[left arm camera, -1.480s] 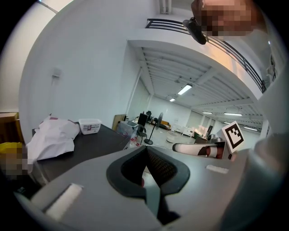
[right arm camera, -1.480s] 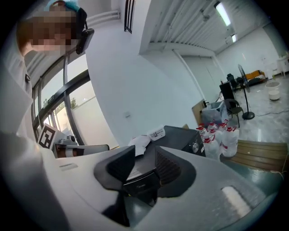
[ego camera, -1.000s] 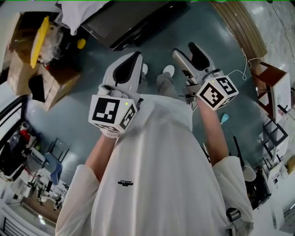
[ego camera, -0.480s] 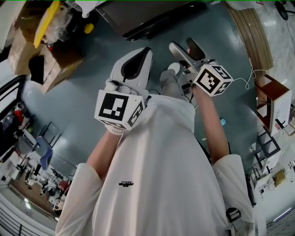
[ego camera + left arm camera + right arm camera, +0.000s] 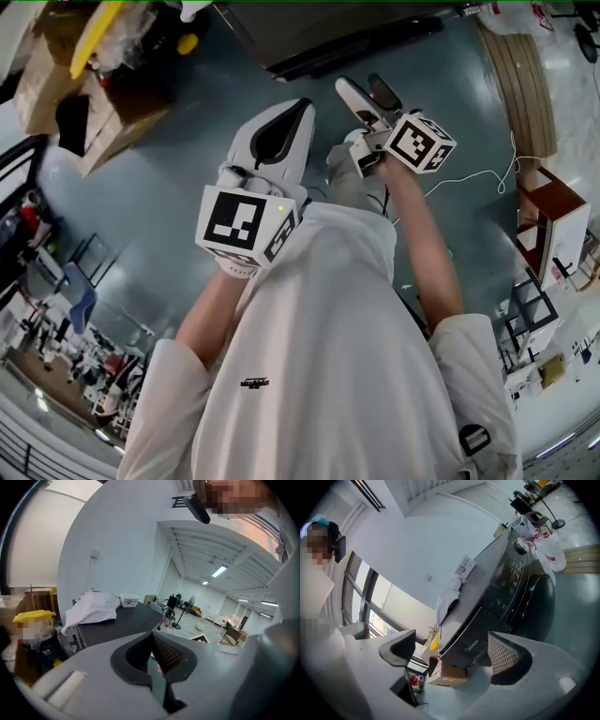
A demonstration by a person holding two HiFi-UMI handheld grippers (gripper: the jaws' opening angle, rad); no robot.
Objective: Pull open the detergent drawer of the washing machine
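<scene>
Left gripper (image 5: 152,657) pinched shut, empty, right gripper (image 5: 452,651) opening wide, empty, detergent drawer (image 5: 472,645) lower centre beyond its jaws, cardboard box (image 5: 117,131) upper left in head view, yellow piece (image 5: 98,28) in it.

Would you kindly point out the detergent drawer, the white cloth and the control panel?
detergent drawer (image 5: 471,645): right gripper view, its front face by the lettering.
white cloth (image 5: 451,592): right gripper view, middle of the heap.
control panel (image 5: 511,576): right gripper view, its dark face beside the dial.
</scene>
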